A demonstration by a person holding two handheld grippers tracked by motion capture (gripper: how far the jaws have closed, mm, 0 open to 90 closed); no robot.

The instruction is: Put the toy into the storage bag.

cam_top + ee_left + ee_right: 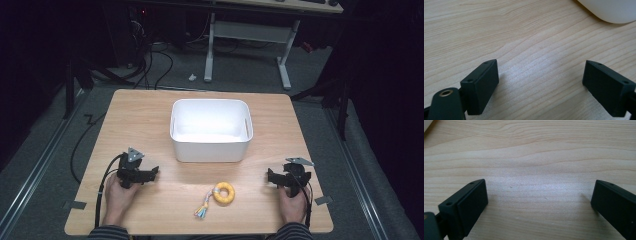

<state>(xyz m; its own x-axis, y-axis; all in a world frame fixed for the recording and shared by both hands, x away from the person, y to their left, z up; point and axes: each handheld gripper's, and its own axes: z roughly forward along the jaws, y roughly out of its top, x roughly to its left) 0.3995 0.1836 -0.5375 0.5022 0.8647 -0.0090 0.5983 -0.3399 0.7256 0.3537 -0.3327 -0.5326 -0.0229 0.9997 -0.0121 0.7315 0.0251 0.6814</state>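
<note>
While both hands rest low on the light wooden table (150,110), the left gripper (150,172) sits at the near left, held by the person's left hand (119,196), whose forearm comes up from the bottom edge in a striped sleeve (107,233). Its black body lies nearly level, snout turned toward the middle of the table, grey three-cornered plate (133,154) on top, cable (102,192) looping back past the wrist. From the left gripper view (540,82), the two black jaws stand wide apart with bare wood grain between them, nothing clamped, and a corner of the white bin shows at top right.

Over on the other side, the right gripper (270,177) mirrors it: right hand (292,205) gripping from behind, snout pointed inward, body level over the wood. The right gripper view (539,202) gives the same story, jaws spread wide, only table between them.

Between the two grippers, near the front edge, lies the yellow ring-shaped toy with a pale multicoloured tassel (222,193), flat on the table, well apart from either gripper, a little closer to the right one. Behind it, at the table's centre, stands the white rectangular plastic bin (210,147), upright.
</note>
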